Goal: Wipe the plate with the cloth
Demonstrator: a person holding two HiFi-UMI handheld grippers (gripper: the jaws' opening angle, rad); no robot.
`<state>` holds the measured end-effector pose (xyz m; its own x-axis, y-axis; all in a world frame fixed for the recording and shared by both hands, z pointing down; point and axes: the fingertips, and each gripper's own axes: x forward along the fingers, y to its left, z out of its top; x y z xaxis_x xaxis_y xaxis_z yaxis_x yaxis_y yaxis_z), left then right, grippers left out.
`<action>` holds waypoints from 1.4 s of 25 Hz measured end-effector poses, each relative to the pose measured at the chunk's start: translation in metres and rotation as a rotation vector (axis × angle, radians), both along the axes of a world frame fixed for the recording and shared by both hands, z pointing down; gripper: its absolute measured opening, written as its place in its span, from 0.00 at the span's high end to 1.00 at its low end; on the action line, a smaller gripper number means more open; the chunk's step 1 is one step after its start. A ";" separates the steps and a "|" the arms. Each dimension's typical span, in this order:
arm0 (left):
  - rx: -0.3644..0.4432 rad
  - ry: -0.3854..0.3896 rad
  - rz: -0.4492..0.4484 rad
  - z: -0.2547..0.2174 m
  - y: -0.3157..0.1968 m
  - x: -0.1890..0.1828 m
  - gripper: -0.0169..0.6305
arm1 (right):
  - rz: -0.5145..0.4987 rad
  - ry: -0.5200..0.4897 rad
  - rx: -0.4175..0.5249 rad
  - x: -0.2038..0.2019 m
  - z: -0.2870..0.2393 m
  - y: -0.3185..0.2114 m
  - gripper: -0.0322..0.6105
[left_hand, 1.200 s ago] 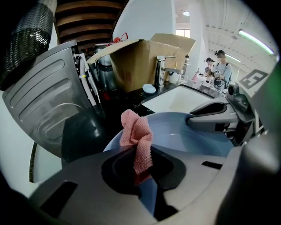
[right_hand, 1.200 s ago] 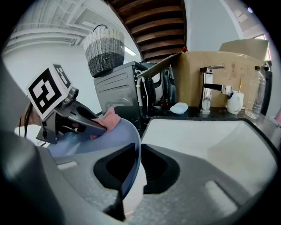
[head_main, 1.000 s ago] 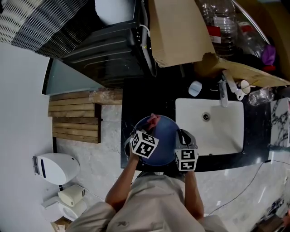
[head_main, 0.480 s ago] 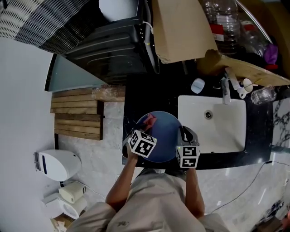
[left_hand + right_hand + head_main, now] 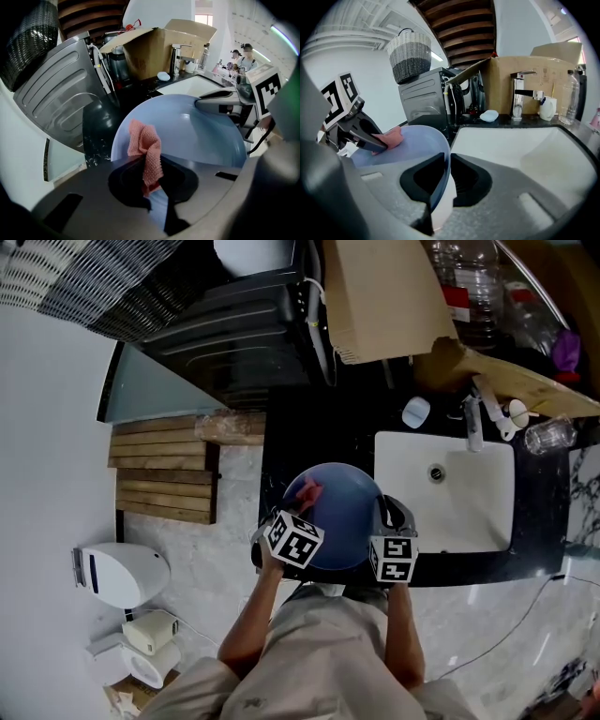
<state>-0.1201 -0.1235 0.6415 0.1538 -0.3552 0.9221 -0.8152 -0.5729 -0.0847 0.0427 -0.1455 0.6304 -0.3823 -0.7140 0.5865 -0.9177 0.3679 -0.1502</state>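
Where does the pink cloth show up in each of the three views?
Head view: cloth at centre, on the plate's upper left.
Left gripper view: centre, cloth pinched in the left hand-held gripper.
Right gripper view: left, cloth on the plate's far side.
Shared landmark: the plate.

No word, brand or number could be read anywhere. The marker cube (image 5: 295, 538) on the left hand-held gripper (image 5: 151, 185) and its twin cube (image 5: 394, 559) on the right hand-held gripper (image 5: 440, 187) carried only black-and-white square patterns, without letters. The red label on a clear bottle (image 5: 457, 298) behind the worktop (image 5: 319, 437) was too blurred to read. Faint printed marks on the cardboard box (image 5: 555, 65) were too small to make out.
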 end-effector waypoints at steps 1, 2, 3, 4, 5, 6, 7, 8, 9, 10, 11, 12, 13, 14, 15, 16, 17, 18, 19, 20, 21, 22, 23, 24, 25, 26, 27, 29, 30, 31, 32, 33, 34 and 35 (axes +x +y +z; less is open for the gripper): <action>-0.004 0.000 0.002 0.000 0.002 -0.001 0.92 | 0.002 -0.001 0.000 0.000 0.000 0.000 0.87; -0.009 0.000 0.004 0.000 0.005 -0.002 0.92 | 0.005 -0.002 0.000 0.000 0.000 0.001 0.87; -0.013 0.000 0.007 0.000 0.007 -0.004 0.92 | 0.007 -0.002 0.000 0.000 0.000 0.001 0.87; -0.017 0.001 0.011 -0.001 0.010 -0.005 0.92 | 0.009 -0.002 0.001 -0.001 -0.001 0.001 0.87; -0.021 0.002 0.014 -0.001 0.012 -0.006 0.92 | 0.011 -0.001 0.001 -0.001 -0.001 0.002 0.87; -0.025 0.004 0.017 -0.001 0.014 -0.006 0.92 | 0.012 -0.001 0.002 -0.001 -0.001 0.002 0.87; -0.030 0.005 0.020 -0.001 0.017 -0.007 0.92 | 0.014 -0.001 0.003 0.000 -0.001 0.001 0.87; -0.035 0.006 0.023 0.000 0.019 -0.008 0.92 | 0.016 -0.001 0.005 0.000 0.000 0.001 0.87; -0.040 0.008 0.027 0.000 0.022 -0.008 0.92 | 0.018 -0.002 0.005 0.000 0.000 0.001 0.87; -0.045 0.011 0.030 0.000 0.024 -0.008 0.92 | 0.021 -0.003 0.006 0.001 0.000 0.001 0.87; -0.051 0.013 0.033 0.001 0.027 -0.009 0.92 | 0.023 -0.005 0.007 0.001 0.001 0.002 0.87; -0.056 0.016 0.036 0.001 0.029 -0.009 0.92 | 0.024 -0.007 0.007 0.001 0.001 0.002 0.87; -0.061 0.018 0.039 0.001 0.032 -0.009 0.92 | 0.026 -0.008 0.008 0.001 0.001 0.002 0.87; -0.065 0.020 0.042 0.001 0.034 -0.010 0.92 | 0.027 -0.009 0.008 0.001 0.001 0.002 0.87; -0.069 0.021 0.045 0.001 0.036 -0.010 0.92 | 0.029 -0.010 0.009 0.001 0.001 0.002 0.87; -0.074 0.023 0.050 0.000 0.038 -0.010 0.92 | 0.030 -0.011 0.011 0.002 0.000 0.002 0.87; -0.079 0.024 0.054 0.000 0.040 -0.009 0.92 | 0.031 -0.011 0.012 0.002 0.000 0.002 0.87; -0.085 0.025 0.060 0.000 0.042 -0.009 0.92 | 0.032 -0.011 0.012 0.002 0.000 0.002 0.87; -0.092 0.026 0.067 0.000 0.045 -0.008 0.92 | 0.032 -0.011 0.012 0.002 0.000 0.002 0.87; -0.098 0.026 0.075 0.000 0.048 -0.007 0.92 | 0.033 -0.011 0.012 0.002 0.000 0.002 0.87; -0.105 0.027 0.082 0.000 0.051 -0.007 0.92 | 0.034 -0.012 0.012 0.002 0.000 0.003 0.87; -0.111 0.027 0.089 0.000 0.053 -0.006 0.92 | 0.035 -0.012 0.012 0.002 0.000 0.003 0.87; -0.118 0.028 0.096 0.000 0.056 -0.006 0.92 | 0.036 -0.013 0.012 0.002 0.000 0.003 0.87; -0.124 0.029 0.103 0.000 0.059 -0.005 0.92 | 0.037 -0.013 0.013 0.002 0.000 0.003 0.87; -0.130 0.031 0.109 0.000 0.061 -0.004 0.92 | 0.038 -0.014 0.013 0.002 0.000 0.003 0.87; -0.136 0.032 0.116 0.000 0.063 -0.003 0.92 | 0.040 -0.014 0.014 0.002 0.000 0.003 0.87; -0.142 0.032 0.123 0.001 0.065 -0.003 0.92 | 0.041 -0.015 0.014 0.002 0.000 0.003 0.87; -0.153 0.034 0.139 0.001 0.069 -0.001 0.92 | 0.044 -0.018 0.015 0.002 0.001 0.003 0.87; -0.159 0.035 0.147 0.001 0.071 0.000 0.92 | 0.046 -0.019 0.015 0.002 0.001 0.003 0.87; -0.165 0.036 0.156 0.001 0.074 0.001 0.92 | 0.047 -0.020 0.015 0.002 0.000 0.004 0.87; -0.172 0.038 0.165 0.001 0.076 0.003 0.92 | 0.049 -0.020 0.014 0.002 0.000 0.004 0.87; -0.178 0.040 0.174 0.001 0.078 0.005 0.92 | 0.051 -0.021 0.014 0.002 0.000 0.004 0.87; -0.183 0.042 0.183 0.001 0.079 0.007 0.92 | 0.053 -0.022 0.013 0.003 0.000 0.004 0.87; -0.188 0.043 0.192 0.001 0.081 0.009 0.92 | 0.055 -0.024 0.014 0.003 0.000 0.004 0.87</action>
